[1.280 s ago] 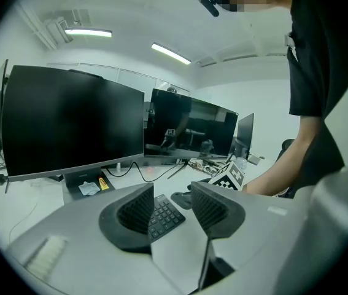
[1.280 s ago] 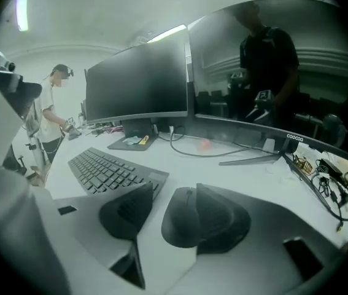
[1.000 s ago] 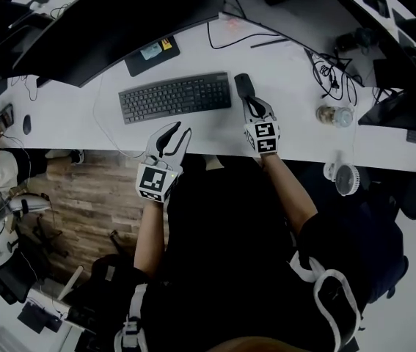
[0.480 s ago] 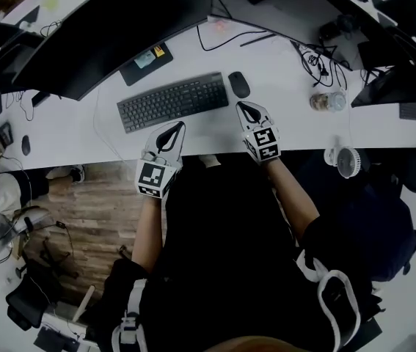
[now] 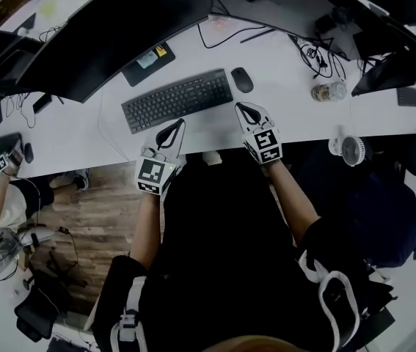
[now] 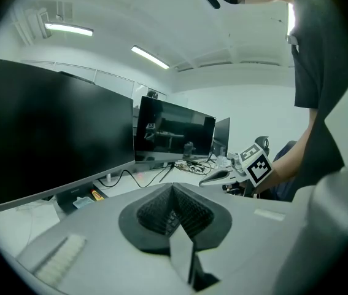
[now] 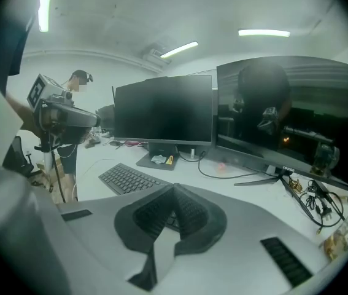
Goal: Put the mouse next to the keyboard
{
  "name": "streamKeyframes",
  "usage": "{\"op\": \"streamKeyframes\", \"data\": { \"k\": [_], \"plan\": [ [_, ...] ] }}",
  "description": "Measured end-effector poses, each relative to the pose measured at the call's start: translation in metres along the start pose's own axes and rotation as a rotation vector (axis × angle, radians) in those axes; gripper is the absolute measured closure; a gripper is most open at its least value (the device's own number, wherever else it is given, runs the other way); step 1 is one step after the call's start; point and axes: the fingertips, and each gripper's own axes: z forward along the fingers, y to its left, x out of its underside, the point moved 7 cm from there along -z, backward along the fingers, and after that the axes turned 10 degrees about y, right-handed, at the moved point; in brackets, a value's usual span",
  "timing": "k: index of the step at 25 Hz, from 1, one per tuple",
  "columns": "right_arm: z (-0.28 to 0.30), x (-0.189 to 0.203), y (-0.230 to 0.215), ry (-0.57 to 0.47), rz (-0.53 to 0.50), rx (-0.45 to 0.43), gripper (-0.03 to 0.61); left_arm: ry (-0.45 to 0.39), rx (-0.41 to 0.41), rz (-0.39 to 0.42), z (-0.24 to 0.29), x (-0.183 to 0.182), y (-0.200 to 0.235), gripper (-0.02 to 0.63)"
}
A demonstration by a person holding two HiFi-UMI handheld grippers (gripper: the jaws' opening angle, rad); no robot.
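Small black oval mouse (image 5: 242, 80) lies on the white bench (image 5: 296, 116), just beside the right-hand end of the flat black keyboard (image 5: 177, 100), not touching it. No claw on it. Right claw (image 5: 241, 107) sits over the near edge of the bench, close to the mouse but apart from it; its jaws are pressed together with nothing between them. Left claw (image 5: 177, 126) is by the near edge too, in front of the keyboard, its jaws likewise closed tight and empty. Wide black curved monitor (image 5: 119, 28) stands behind the keyboard. Tangle of black cables (image 5: 318, 57) far right.
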Motion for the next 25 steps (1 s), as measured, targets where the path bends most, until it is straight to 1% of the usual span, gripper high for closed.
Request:
{"op": "streamKeyframes", "data": {
  "k": [10, 15, 25],
  "plan": [
    [-0.011, -0.003, 0.026, -0.021, 0.017, 0.061, 0.576, -0.007, 0.051, 0.032, -0.019, 0.008, 0.006, 0.615],
    [-0.017, -0.002, 0.041, -0.022, 0.004, 0.078, 0.575, -0.006, 0.076, 0.044, -0.026, 0.014, 0.007, 0.614],
    [-0.025, 0.002, 0.070, -0.039, 0.023, 0.116, 0.577, -0.008, 0.108, 0.075, -0.046, 0.026, 0.015, 0.615]
  ]
}}
